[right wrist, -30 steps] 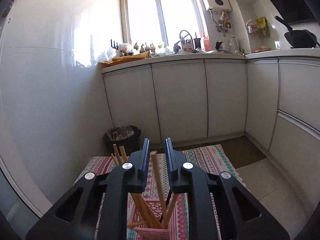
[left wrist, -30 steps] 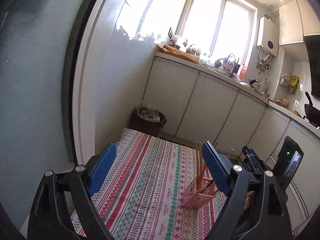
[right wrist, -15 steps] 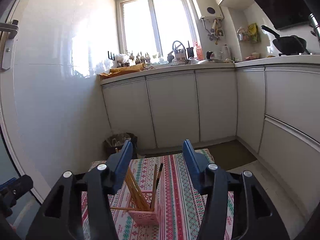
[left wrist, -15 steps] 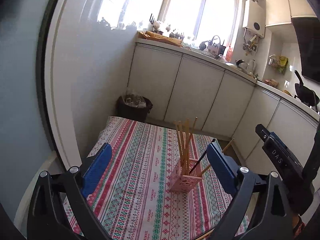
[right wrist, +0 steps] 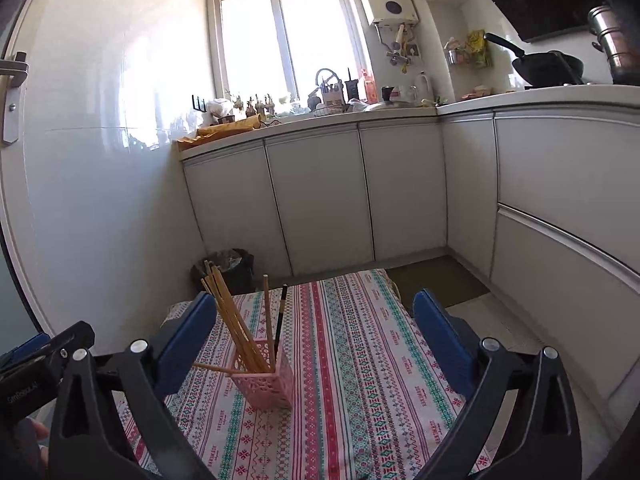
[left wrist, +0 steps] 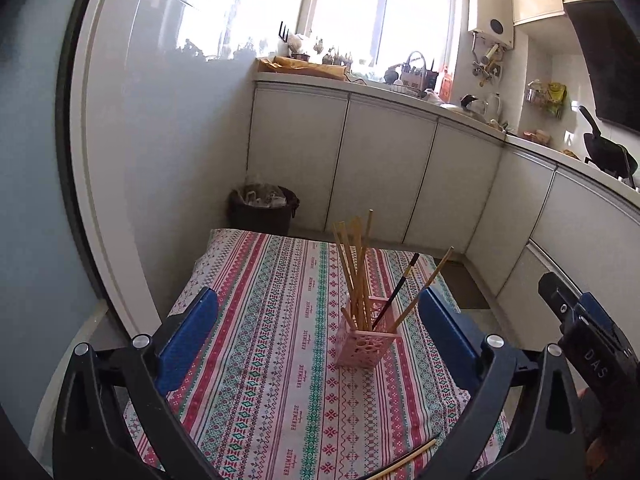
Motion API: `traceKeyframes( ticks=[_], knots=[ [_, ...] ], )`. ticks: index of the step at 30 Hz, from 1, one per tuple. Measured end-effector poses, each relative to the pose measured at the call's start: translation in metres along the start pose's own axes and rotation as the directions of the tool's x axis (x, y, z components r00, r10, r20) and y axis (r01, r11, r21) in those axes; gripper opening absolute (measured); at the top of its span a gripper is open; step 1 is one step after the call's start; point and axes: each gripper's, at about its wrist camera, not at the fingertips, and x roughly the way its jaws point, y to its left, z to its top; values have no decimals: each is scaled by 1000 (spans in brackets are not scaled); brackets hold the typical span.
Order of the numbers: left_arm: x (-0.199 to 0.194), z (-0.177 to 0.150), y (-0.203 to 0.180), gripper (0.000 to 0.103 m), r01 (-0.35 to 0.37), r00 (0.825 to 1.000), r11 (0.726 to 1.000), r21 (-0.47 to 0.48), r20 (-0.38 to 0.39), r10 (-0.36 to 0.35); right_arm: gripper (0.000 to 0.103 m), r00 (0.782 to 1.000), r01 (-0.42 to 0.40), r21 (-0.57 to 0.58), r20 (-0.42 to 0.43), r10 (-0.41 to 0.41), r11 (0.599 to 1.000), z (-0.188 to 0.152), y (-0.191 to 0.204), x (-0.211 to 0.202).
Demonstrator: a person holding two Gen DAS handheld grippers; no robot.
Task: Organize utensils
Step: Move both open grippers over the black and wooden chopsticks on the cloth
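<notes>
A pink lattice holder [left wrist: 368, 342] [right wrist: 268, 380] stands on the patterned tablecloth [left wrist: 260, 320]. Several wooden chopsticks [left wrist: 356, 264] [right wrist: 228, 312] and one black chopstick [left wrist: 396, 288] lean in it. One loose wooden chopstick [left wrist: 408, 458] lies near the table's front edge. My left gripper [left wrist: 316, 300] hovers short of the holder with its jaws opening and nothing between them. My right gripper [right wrist: 314, 300] is also back from the holder, jaws opening wide and empty; the holder sits ahead and to its left.
A dark waste bin [left wrist: 262, 210] stands past the table's far end by the white cabinets [left wrist: 380, 176]. A cluttered counter [right wrist: 360, 114] runs under the window, with a black wok [right wrist: 548, 66] at the right. Floor and a brown mat [right wrist: 436, 280] lie to the table's right.
The right gripper let go of a wooden chopstick, which now stands in the holder, then drew back with its jaws spreading. The left gripper shifted so the holder sits mid-view, and its jaws widened a little.
</notes>
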Motion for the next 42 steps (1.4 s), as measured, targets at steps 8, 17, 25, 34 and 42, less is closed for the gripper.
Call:
traceKeyframes(
  ticks=[8,17,25,34,42],
  knots=[
    [27,-24,-26,96,66,983,984,165,-181,-36,96,990,65,29,-123,-61,997,-40,-39,-23],
    [106,-126,-79,96,209,833,915,344,-553,18,96,871,196,208,-485,-73,958,-105,-121,-2],
    [143,-169,-115,92,270,774,839,472,-625,103,96,821,218,442,-566,82,870,-117,-168,8],
    [156,-192,-136,93,310,784,731,608,-599,166,96,829,220,478,-551,95,851,-110,-187,-1],
    [151,-183,-142,93,331,786,745,580,-605,122,96,833,227,487,-546,92,843,-110,-193,-3]
  ],
)
